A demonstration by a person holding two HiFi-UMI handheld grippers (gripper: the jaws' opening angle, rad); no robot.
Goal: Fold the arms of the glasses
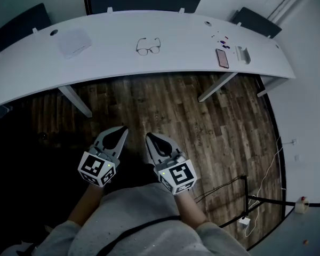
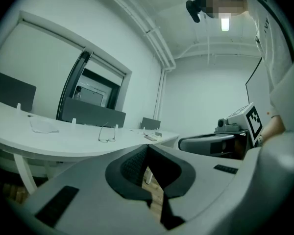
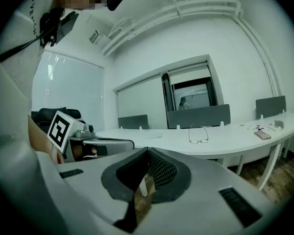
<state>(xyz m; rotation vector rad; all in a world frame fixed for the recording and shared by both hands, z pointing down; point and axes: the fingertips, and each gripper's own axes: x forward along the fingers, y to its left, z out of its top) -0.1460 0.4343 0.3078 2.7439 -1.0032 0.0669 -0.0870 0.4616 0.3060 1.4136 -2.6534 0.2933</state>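
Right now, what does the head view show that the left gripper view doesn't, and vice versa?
Only the head view: the cables on the wood floor. Only the left gripper view: the ceiling light and the dark-framed door. Both: the glasses, arms unfolded, on the white table, and the shut right gripper.

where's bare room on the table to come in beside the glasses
Bare tabletop flanks the glasses: one patch between them and the white pad, another between them and the phone. The strip along the front edge is bare too. Crowded only at the right end, round the phone and white object.
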